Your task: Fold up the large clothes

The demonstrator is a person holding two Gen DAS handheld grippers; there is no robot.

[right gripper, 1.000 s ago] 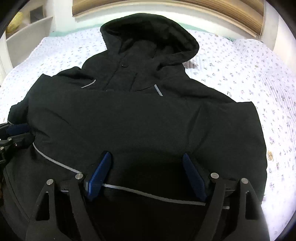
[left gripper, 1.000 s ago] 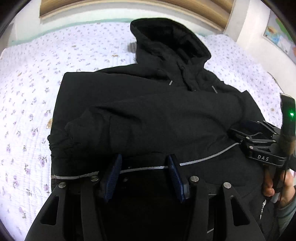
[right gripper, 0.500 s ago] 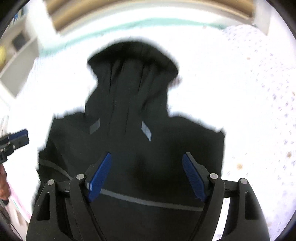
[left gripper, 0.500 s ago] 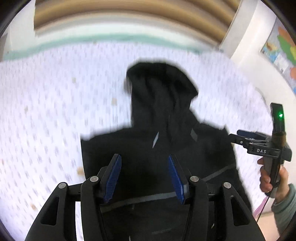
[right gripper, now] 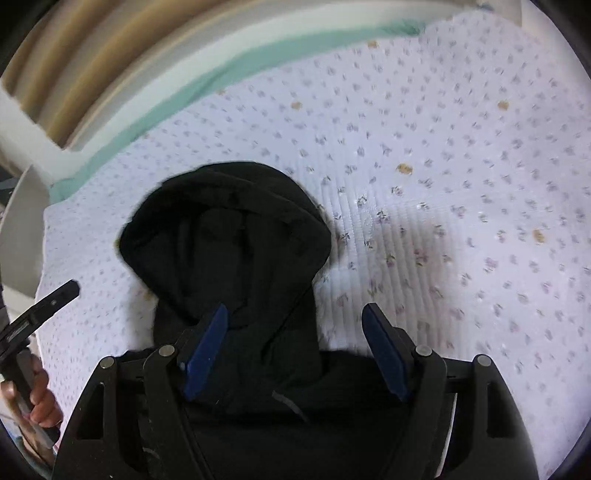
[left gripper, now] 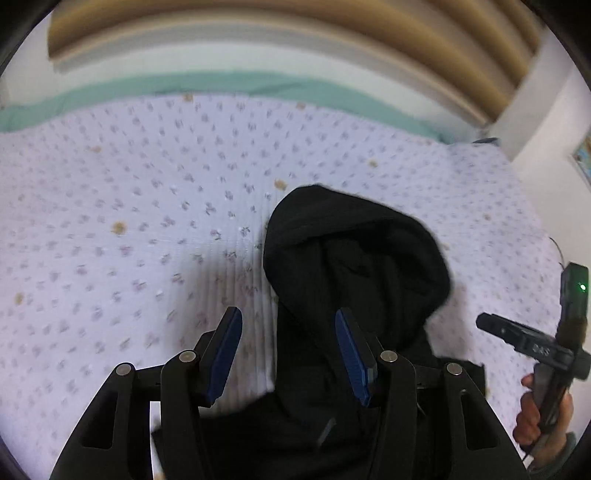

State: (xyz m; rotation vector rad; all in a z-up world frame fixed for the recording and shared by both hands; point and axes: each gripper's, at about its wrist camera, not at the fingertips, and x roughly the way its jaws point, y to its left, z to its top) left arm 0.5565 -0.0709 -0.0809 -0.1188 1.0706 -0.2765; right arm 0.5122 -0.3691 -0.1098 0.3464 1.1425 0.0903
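Observation:
A black hooded jacket [left gripper: 351,280] lies on the bed, hood pointing toward the headboard; it also shows in the right wrist view [right gripper: 229,251]. My left gripper [left gripper: 288,339] is open and empty, above the hood's left edge. My right gripper [right gripper: 295,339] is open and empty, above the hood's right edge. The jacket's body is mostly hidden below both grippers. The right gripper also shows in the left wrist view [left gripper: 532,343], held in a hand; the left gripper shows at the left edge of the right wrist view [right gripper: 37,314].
The bed has a white quilt with small purple flowers [left gripper: 129,221] and a teal sheet edge [left gripper: 184,88] at the far side. A wooden headboard [left gripper: 295,29] stands behind. A white shelf unit [right gripper: 22,206] stands left of the bed.
Both grippers have moved up from the jacket's hem, across its body, to the hood. Both stayed open. The views are blurred by motion.

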